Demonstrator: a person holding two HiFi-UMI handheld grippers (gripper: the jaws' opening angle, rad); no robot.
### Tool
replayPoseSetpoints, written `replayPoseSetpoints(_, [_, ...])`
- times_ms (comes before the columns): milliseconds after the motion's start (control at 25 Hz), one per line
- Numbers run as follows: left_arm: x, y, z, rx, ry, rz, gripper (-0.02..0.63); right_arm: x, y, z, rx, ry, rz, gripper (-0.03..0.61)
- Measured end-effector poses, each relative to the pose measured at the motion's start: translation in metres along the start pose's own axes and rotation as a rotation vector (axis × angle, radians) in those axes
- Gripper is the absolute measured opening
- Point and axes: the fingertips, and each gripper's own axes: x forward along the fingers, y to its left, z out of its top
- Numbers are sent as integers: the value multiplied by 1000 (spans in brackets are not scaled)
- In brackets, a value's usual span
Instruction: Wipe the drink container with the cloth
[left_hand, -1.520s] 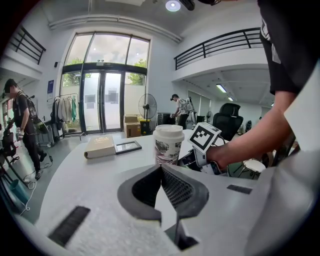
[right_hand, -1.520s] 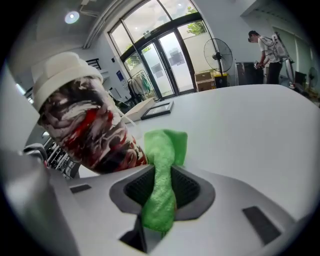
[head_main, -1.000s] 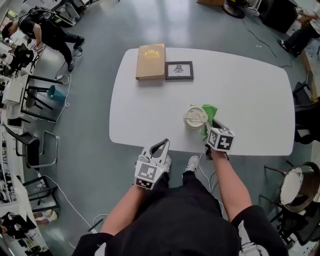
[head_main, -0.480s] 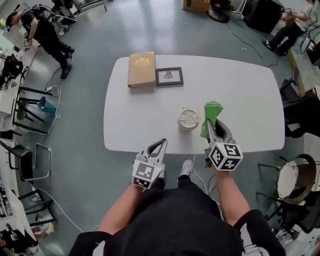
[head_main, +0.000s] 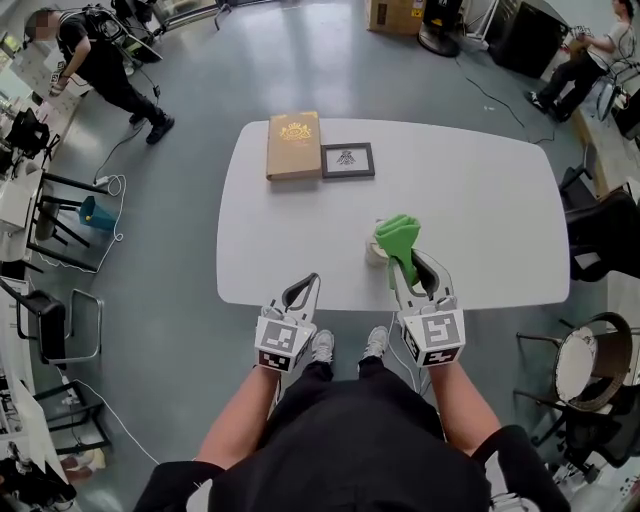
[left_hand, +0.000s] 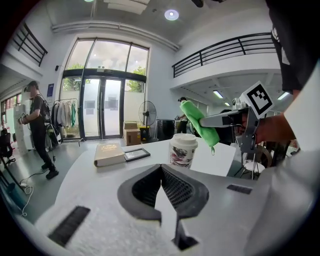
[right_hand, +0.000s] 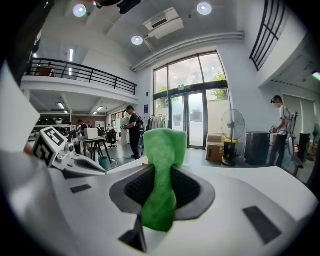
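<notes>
A white paper drink cup (left_hand: 183, 149) with a lid stands near the table's front edge. In the head view only its left rim (head_main: 372, 252) shows, since the green cloth (head_main: 397, 236) hangs over it. My right gripper (head_main: 404, 268) is shut on the cloth (right_hand: 162, 170) and holds it in the air above the cup, off the table. From the left gripper view the cloth (left_hand: 198, 121) juts from the right gripper (left_hand: 225, 118), just right of the cup and above it. My left gripper (head_main: 303, 288) is shut and empty at the table's front edge, left of the cup.
The white oval table (head_main: 480, 210) carries a tan book (head_main: 293, 145) and a small black picture frame (head_main: 348, 160) at its far left. A black chair (head_main: 603, 240) and a round stool (head_main: 588, 370) stand to the right. A person (head_main: 105, 65) stands far left.
My right gripper has lifted the green cloth off the table and carried it left, over the cup. The left gripper has stayed at the front edge, shut.
</notes>
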Motion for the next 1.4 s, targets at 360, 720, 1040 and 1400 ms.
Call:
replayPoseSetpoints(360, [-16, -4, -13, -19, 23, -19, 9, 22, 56, -11, -56, 58, 62, 108])
replayPoseSetpoints(720, [-21, -2, -18, -7, 15, -46, 9, 46, 70, -55, 15, 170, 55, 109])
replayPoseSetpoints(1040, [-23, 5, -26, -1, 36, -60, 9, 63, 75, -83, 64, 243, 33, 107])
replayPoseSetpoints(1400, [-23, 13, -34, -5, 55, -65, 9, 71, 66, -110, 207, 302, -20, 108])
